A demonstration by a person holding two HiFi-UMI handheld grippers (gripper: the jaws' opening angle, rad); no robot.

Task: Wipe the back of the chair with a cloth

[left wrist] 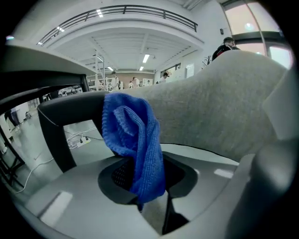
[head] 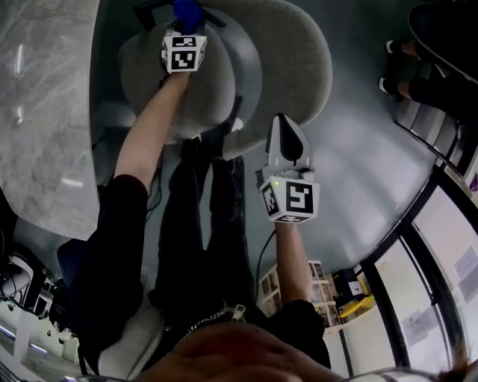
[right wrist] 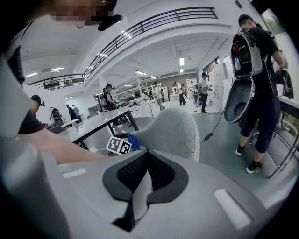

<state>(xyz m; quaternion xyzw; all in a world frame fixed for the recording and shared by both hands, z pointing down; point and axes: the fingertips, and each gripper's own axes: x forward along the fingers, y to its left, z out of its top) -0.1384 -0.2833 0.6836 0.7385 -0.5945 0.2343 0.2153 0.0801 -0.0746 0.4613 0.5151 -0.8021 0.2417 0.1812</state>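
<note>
While the head view shows only a blue tuft past the left gripper (head: 184,31), that gripper's own view shows its jaws clamped on the cloth (left wrist: 134,142), beside the grey chair (left wrist: 224,109) back. The right gripper (right wrist: 146,154) – jaws together, empty – hovers nearer; a table (head: 45,112) stands left.

My left arm (head: 146,142) stretches well forward, the forearm bare below a black sleeve (head: 112,224). At its end my left tool (head: 187,19) has its jaws clamped on the blue cloth (left wrist: 135,140). My right arm (head: 293,257) is held closer to my body. My right tool (head: 284,127) points forward, jaws pressed together with nothing between them, well apart from the left one.
</note>
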